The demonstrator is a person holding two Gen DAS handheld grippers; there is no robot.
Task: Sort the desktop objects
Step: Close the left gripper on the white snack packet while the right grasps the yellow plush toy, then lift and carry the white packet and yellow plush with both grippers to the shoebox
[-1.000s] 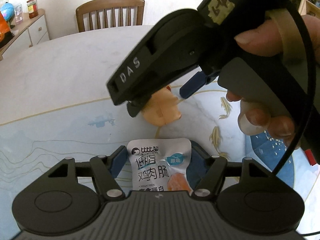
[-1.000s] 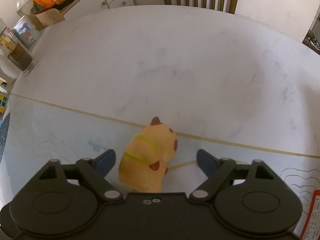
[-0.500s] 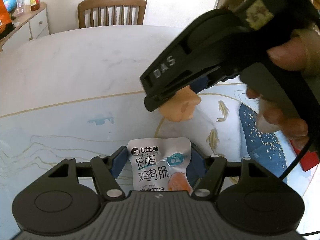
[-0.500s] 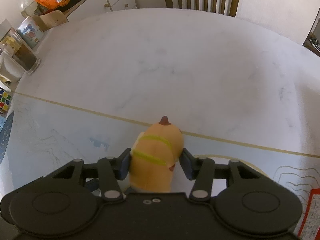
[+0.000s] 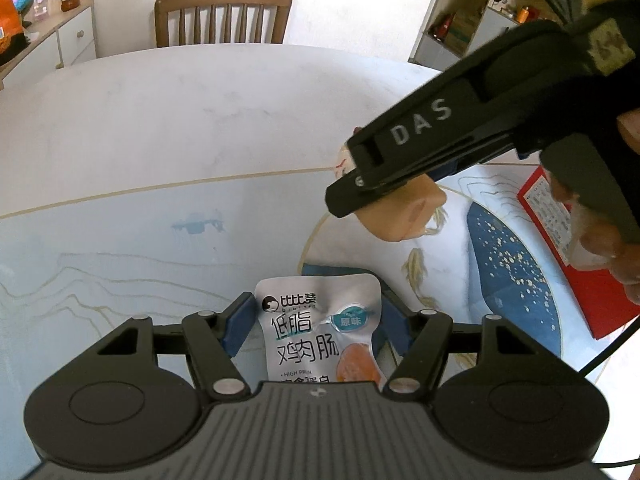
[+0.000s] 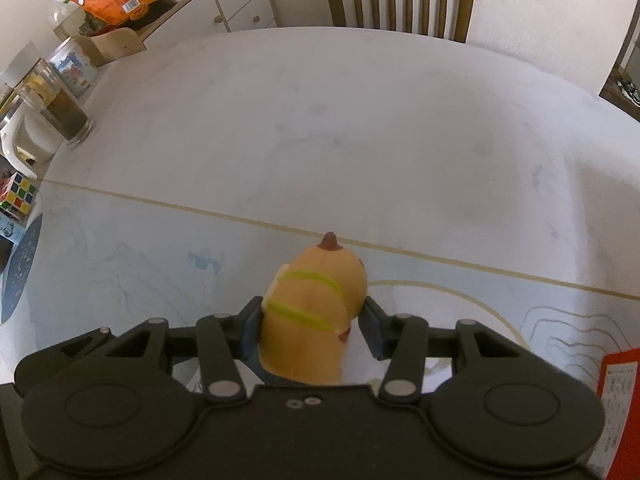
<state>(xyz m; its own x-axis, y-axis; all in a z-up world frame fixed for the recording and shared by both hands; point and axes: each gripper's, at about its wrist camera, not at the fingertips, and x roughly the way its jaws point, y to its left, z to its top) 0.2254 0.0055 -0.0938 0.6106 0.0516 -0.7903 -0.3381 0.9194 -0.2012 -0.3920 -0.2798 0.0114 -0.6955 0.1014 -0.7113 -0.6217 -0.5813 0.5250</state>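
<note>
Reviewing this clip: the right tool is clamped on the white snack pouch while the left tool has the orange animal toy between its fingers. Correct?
Swapped. The right wrist view shows the right tool clamped on the orange animal toy; the left wrist view shows the white snack pouch between the left tool fingers.

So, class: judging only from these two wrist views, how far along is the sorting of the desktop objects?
Nothing looks sorted yet; no finished pile or container shows. In hand: the right gripper is shut on the orange animal toy, lifted off the mat, and the left gripper holds the white snack pouch. Left: placing both, plus the red packet and perhaps the puzzle cube at the table's edge.
</note>
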